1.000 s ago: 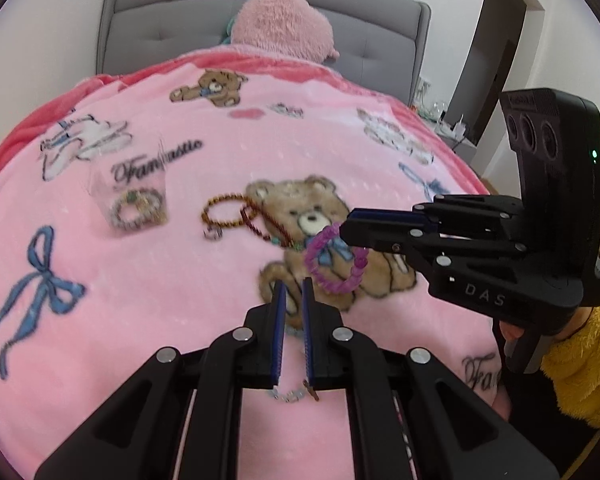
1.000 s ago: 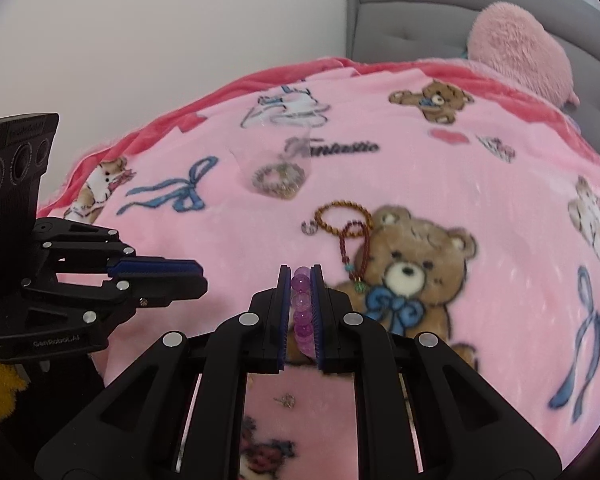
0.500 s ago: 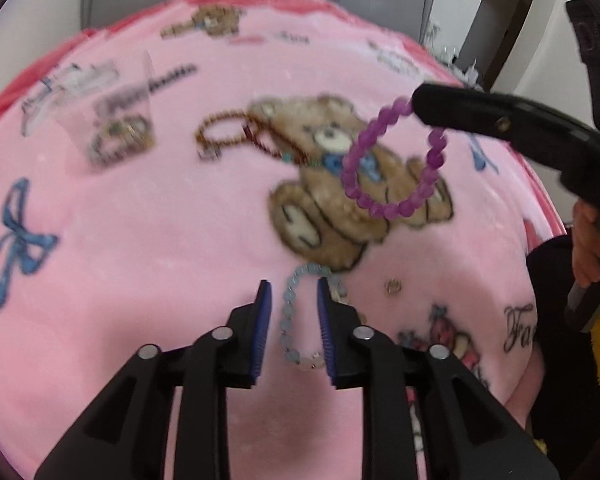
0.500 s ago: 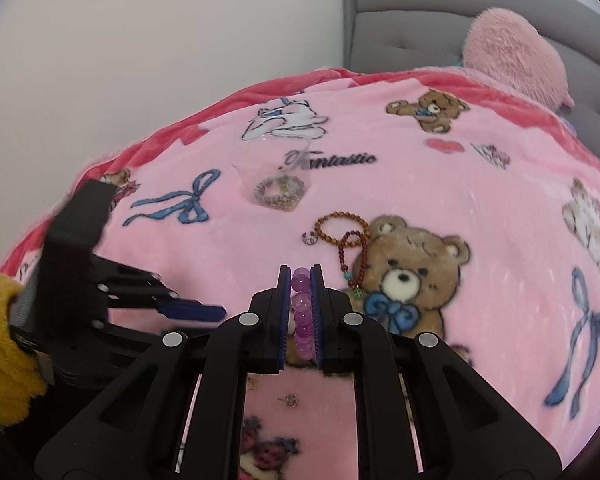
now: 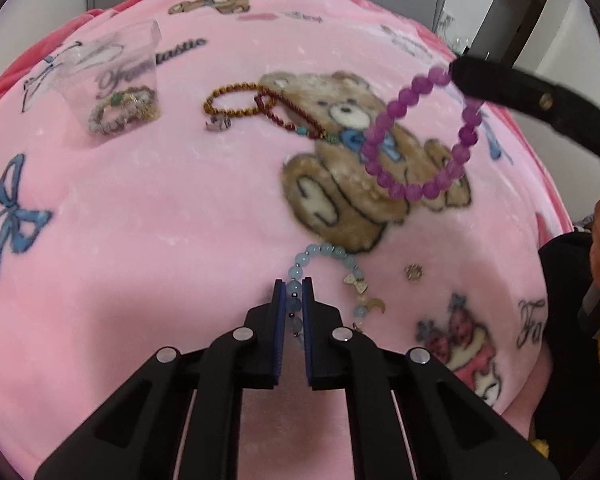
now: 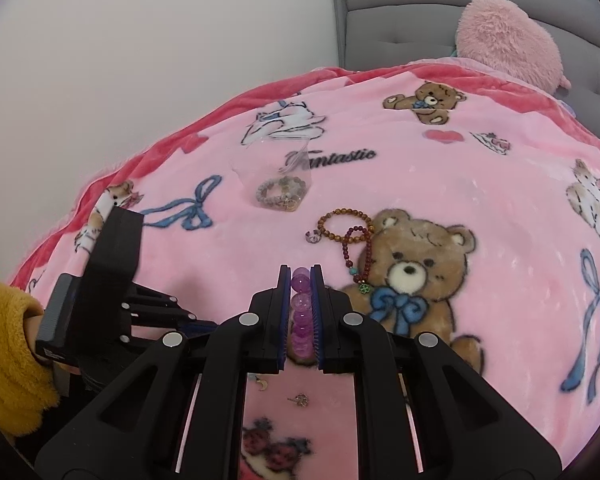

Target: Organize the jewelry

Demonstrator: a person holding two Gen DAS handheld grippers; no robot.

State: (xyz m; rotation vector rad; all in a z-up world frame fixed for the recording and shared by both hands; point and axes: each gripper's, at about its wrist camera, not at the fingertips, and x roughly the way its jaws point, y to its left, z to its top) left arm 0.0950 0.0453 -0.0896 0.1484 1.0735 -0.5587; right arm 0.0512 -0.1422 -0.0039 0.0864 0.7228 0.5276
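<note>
Left gripper (image 5: 292, 294) has its jaws clamped on the pale blue bead bracelet (image 5: 327, 251), down at the near edge of the pink blanket (image 5: 160, 208), the rest of the strand curling off to the right on the bed. Right gripper (image 6: 301, 276) jaws are pinched tight on the purple bead bracelet (image 5: 416, 136), which hangs as a loop in the air above the printed teddy bear. Farther off, the brown bead bracelet (image 6: 342, 222) and dark red bead strand (image 6: 356, 254) lie overlapping on the blanket, with the clear pouch (image 5: 112, 80) of jewelry to their left
</note>
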